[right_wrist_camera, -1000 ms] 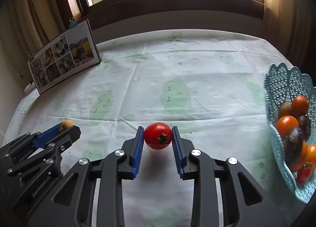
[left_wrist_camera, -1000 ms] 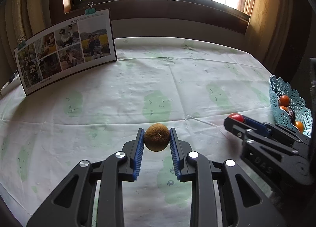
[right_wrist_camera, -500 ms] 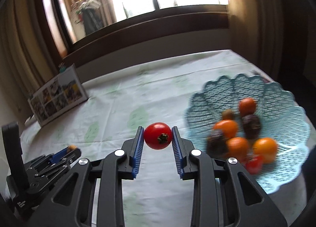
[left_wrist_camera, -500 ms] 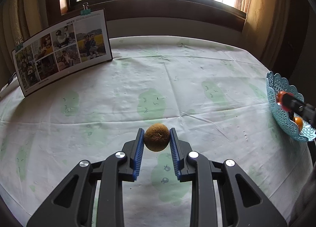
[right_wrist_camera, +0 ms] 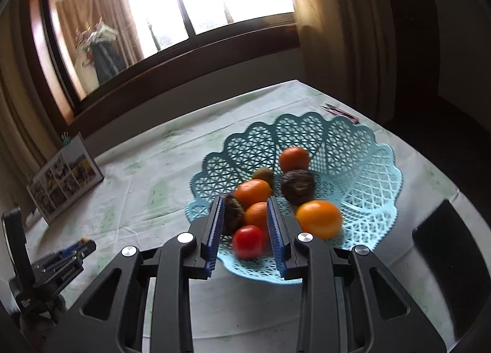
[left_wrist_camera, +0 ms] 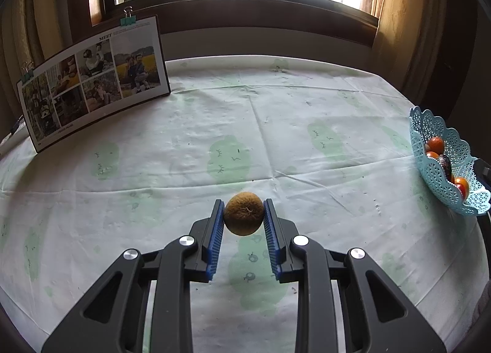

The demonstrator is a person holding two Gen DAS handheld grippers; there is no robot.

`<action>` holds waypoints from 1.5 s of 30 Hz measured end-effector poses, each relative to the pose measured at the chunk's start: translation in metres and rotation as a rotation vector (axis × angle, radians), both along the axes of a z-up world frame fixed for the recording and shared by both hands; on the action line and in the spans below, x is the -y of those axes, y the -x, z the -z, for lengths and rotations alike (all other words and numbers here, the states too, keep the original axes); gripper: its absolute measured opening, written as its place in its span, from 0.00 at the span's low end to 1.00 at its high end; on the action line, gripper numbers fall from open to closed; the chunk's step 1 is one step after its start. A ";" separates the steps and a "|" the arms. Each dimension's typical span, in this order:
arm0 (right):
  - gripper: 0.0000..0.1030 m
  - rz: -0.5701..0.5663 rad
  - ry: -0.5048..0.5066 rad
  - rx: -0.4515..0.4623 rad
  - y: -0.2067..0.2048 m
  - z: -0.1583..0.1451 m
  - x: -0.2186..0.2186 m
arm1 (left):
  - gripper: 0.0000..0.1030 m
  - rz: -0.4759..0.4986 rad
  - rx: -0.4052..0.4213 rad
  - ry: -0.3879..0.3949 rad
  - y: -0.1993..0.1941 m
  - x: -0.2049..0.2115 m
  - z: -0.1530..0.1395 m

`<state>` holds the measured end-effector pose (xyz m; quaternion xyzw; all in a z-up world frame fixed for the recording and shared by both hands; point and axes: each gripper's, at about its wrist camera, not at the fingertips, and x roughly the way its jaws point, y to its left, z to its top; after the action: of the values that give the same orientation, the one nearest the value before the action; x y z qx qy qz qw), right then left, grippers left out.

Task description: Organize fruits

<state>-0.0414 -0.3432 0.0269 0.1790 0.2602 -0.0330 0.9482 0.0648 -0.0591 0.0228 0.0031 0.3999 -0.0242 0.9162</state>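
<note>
My left gripper (left_wrist_camera: 243,204) hangs above the pale tablecloth, shut on a brown kiwi (left_wrist_camera: 243,216). The light blue lattice basket (left_wrist_camera: 429,126) stands at the table's right edge. In the right wrist view my right gripper (right_wrist_camera: 244,200) hovers over the near rim of the basket (right_wrist_camera: 368,175). Its jaws are opening. A red tomato (right_wrist_camera: 248,242), blurred, sits low between the blue pads with gaps on both sides. Several oranges (right_wrist_camera: 319,218), dark fruits and a small kiwi lie in the basket. The left gripper (right_wrist_camera: 73,250) shows at lower left.
A clipped photo board (left_wrist_camera: 92,77) leans at the back left below the window. A dark chair back (right_wrist_camera: 445,261) stands by the table's right edge. A small wrapper (right_wrist_camera: 340,112) lies behind the basket. Tablecloth (left_wrist_camera: 245,138) stretches between the left gripper and the basket.
My right gripper swung right, rose and rolled to a spot above the basket. The tomato has left its pads and sits lower between them. The left gripper and kiwi stayed put.
</note>
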 end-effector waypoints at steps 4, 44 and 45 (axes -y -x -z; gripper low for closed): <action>0.42 0.058 -0.015 0.040 0.010 0.000 0.011 | 0.25 0.006 0.014 0.000 0.002 0.002 -0.003; 0.68 0.237 0.131 0.199 0.051 0.015 0.011 | 0.24 0.066 -0.091 0.021 -0.012 0.018 0.011; 0.68 0.238 0.130 0.200 0.051 0.015 0.011 | 0.24 0.069 -0.089 0.022 -0.011 0.019 0.011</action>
<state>-0.0927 -0.3540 0.0123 0.1494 0.1387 -0.1437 0.9684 0.0763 -0.0781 0.0122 0.0059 0.4396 -0.0601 0.8962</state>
